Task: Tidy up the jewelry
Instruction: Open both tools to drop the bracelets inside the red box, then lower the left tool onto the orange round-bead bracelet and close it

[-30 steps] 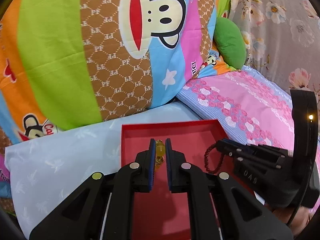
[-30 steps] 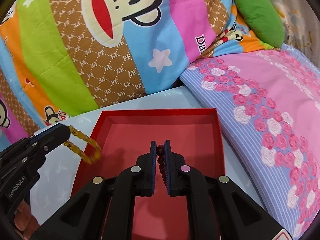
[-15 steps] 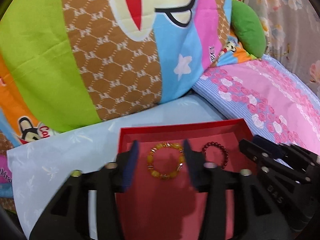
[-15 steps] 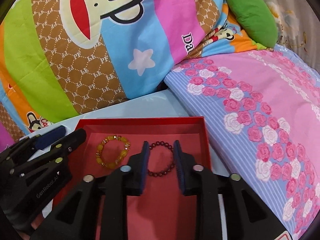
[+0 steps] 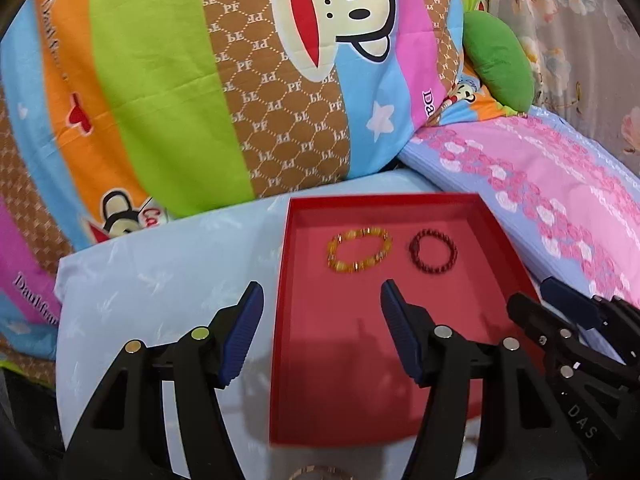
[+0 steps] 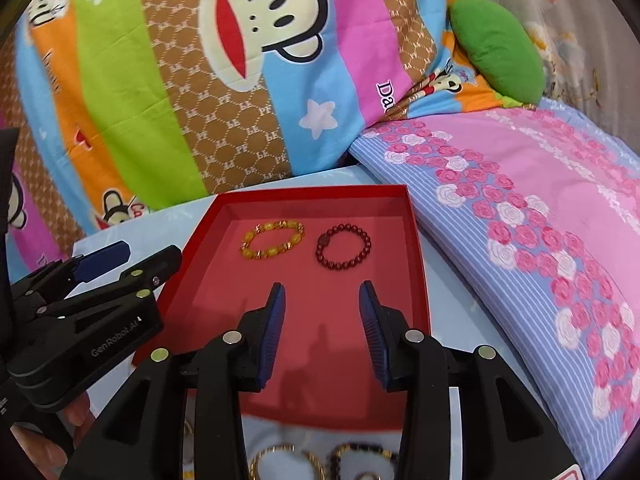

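A shallow red tray [image 5: 280,304] [image 6: 418,264] lies on a pale blue cloth. In it lie a yellow bead bracelet [image 5: 358,250] [image 6: 272,240] and a dark red bead bracelet [image 5: 434,251] [image 6: 343,246], side by side near the far end. My left gripper [image 5: 322,304] is open and empty, over the tray's left wall, short of the bracelets. My right gripper [image 6: 322,304] is open and empty, above the tray's middle, nearer than the dark red bracelet. More gold and dark bracelets [image 6: 288,462] lie on the cloth below the right gripper.
A large cartoon-monkey quilt [image 5: 240,80] rises behind the tray. A pink rose-print pillow [image 6: 540,208] lies to the right, a green cushion [image 6: 496,48] behind it. The pale blue cloth [image 5: 160,280] spreads left of the tray.
Both grippers opened and let their bracelets drop into the tray, then drew back toward me. The bracelets now lie flat in the tray.
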`<state>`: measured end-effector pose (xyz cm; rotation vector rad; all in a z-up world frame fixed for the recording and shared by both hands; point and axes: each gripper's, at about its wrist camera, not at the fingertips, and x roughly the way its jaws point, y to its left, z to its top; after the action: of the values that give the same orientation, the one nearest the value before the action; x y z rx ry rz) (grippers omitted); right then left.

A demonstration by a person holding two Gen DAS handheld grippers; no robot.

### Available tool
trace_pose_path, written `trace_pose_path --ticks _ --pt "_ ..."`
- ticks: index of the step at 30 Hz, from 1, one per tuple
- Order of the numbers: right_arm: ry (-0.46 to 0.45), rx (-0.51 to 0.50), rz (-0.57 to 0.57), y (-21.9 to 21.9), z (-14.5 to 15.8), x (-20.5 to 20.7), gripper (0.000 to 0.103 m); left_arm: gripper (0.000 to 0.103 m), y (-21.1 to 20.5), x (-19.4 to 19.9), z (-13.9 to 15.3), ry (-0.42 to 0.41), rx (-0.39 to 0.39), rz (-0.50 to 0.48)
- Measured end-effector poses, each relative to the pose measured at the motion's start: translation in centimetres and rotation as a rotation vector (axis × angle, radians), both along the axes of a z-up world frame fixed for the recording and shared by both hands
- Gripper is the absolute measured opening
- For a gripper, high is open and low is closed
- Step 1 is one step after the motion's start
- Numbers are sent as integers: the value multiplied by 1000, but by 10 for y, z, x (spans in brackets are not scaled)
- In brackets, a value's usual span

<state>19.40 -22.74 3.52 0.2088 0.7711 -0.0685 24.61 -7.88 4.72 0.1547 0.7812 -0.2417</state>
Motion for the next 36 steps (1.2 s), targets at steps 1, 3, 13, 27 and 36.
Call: trace_pose_path --ticks 1,3,13,27,36 --pt "-10 -14 3 5 1 -13 40 58 3 -12 -3 2 3 4" --pt "-18 -20 8 10 0 -29 42 58 7 -28 -6 14 -2 4" --pt "-16 -23 -5 29 -14 -113 45 58 22 -111 -24 43 -20 13" --pt "73 13 -21 33 -59 -185 45 63 59 -181 -64 126 -50 50" --pt "90 5 -21 36 -68 -195 45 63 60 -182 -77 152 -68 40"
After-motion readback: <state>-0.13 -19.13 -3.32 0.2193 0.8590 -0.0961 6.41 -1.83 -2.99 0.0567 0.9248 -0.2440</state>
